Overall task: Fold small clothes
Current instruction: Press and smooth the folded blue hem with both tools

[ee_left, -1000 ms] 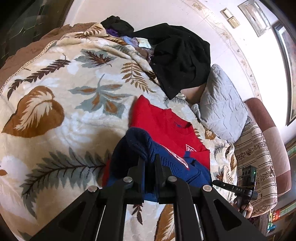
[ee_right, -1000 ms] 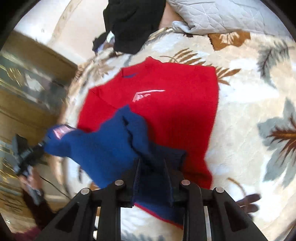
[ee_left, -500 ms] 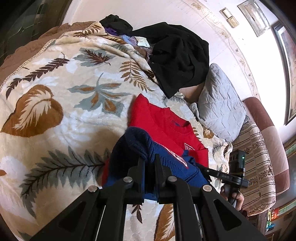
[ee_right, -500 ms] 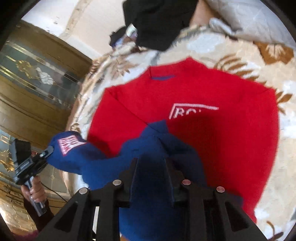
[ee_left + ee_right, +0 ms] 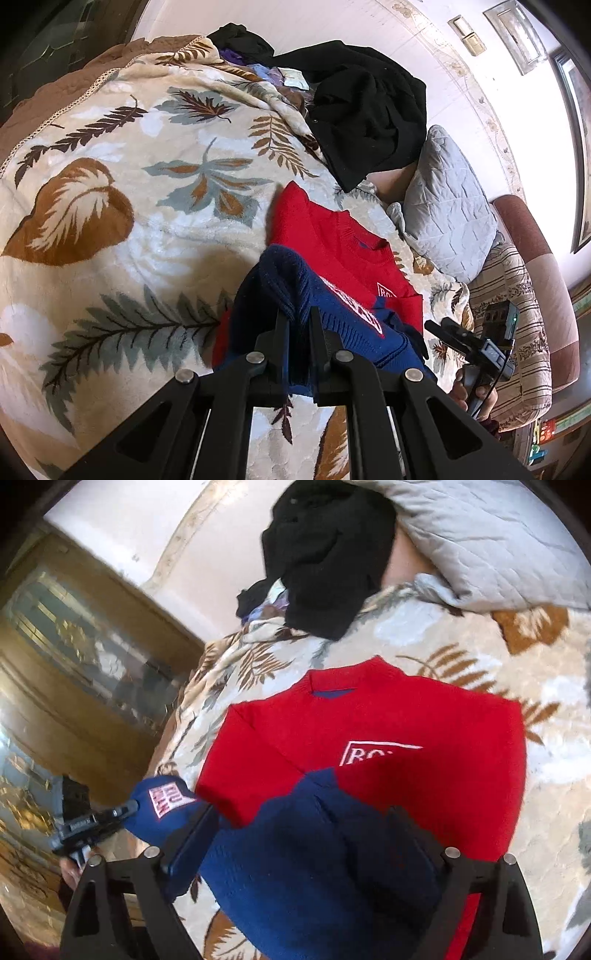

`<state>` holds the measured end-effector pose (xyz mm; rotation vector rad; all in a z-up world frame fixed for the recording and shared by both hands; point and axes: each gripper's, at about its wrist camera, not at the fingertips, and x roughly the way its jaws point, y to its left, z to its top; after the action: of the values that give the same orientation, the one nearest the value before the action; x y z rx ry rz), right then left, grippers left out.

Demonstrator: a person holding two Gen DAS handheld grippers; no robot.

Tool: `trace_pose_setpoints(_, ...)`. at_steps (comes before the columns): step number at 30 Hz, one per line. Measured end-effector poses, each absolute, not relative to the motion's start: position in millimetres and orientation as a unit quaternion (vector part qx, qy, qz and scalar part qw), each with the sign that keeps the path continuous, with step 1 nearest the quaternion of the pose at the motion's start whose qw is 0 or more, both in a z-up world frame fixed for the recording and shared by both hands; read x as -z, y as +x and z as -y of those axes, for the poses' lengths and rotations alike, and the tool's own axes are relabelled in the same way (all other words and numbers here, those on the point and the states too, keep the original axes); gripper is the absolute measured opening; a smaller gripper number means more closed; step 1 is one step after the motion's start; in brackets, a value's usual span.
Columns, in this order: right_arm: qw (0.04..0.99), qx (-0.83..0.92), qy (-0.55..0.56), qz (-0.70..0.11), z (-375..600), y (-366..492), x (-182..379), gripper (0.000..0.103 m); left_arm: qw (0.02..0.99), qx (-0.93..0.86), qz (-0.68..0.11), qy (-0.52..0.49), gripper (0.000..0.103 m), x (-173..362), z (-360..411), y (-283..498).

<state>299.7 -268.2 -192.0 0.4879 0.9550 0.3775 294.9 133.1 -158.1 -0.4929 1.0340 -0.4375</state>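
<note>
The red-and-navy sweater (image 5: 369,760) lies centre frame on the bed (image 5: 110,221), its navy hem being folded up over the red chest. The left gripper (image 5: 297,321) clamps that hem; the right gripper (image 5: 314,834), jaws opening, lets go. Next: lay the left corner down too.

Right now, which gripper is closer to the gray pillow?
Right. The right gripper is at the sweater's edge on the gray pillow's side; the left gripper, shut on the sweater's blue part, sits farther from it.
</note>
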Motion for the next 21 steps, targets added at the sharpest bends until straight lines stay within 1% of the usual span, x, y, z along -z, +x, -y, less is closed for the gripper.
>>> trace_pose_setpoints(2,0.845,-0.16,0.21,-0.466,259.5,306.2,201.9,0.092,0.819,0.205,-0.485,-0.229,0.009,158.0,-131.2,294.9)
trace_pose_setpoints(3,0.844,-0.152,0.193,-0.476,255.7,309.0,208.7,0.089,0.819,0.205,-0.486,-0.227,0.009,158.2,-130.5,294.8)
trace_pose_setpoints(4,0.842,-0.149,0.178,-0.487,250.9,310.2,215.5,0.08,0.819,0.205,-0.486,-0.226,0.009,158.7,-130.4,294.9)
trace_pose_setpoints(6,0.835,-0.151,0.152,-0.507,236.3,311.3,227.5,0.068,0.818,0.204,-0.487,-0.227,0.009,159.7,-131.9,295.5)
trace_pose_setpoints(8,0.847,-0.144,0.089,-0.504,218.3,305.4,225.4,0.065,0.817,0.204,-0.487,-0.231,0.009,159.4,-134.1,295.5)
trace_pose_setpoints(9,0.85,-0.158,0.066,-0.498,212.2,300.0,219.8,0.056,0.818,0.204,-0.484,-0.233,0.009,158.1,-135.0,294.7)
trace_pose_setpoints(10,0.851,-0.165,0.061,-0.495,211.7,296.9,216.4,0.044,0.82,0.206,-0.481,-0.232,0.009,155.6,-135.6,293.5)
trace_pose_setpoints(11,0.852,-0.171,0.055,-0.491,213.1,291.6,210.7,0.041,0.822,0.211,-0.476,-0.229,0.009,152.5,-135.7,291.6)
trace_pose_setpoints(13,0.849,-0.19,0.047,-0.492,220.3,279.5,203.7,0.041,0.823,0.219,-0.472,-0.227,0.009,149.3,-135.7,289.3)
trace_pose_setpoints(16,0.819,-0.263,0.048,-0.508,231.0,251.3,204.9,0.041,0.824,0.224,-0.472,-0.22,0.009,147.6,-134.8,285.7)
trace_pose_setpoints(21,0.795,-0.309,0.049,-0.52,250.5,221.2,200.5,0.041,0.826,0.219,-0.477,-0.208,0.009,150.5,-134.0,279.8)
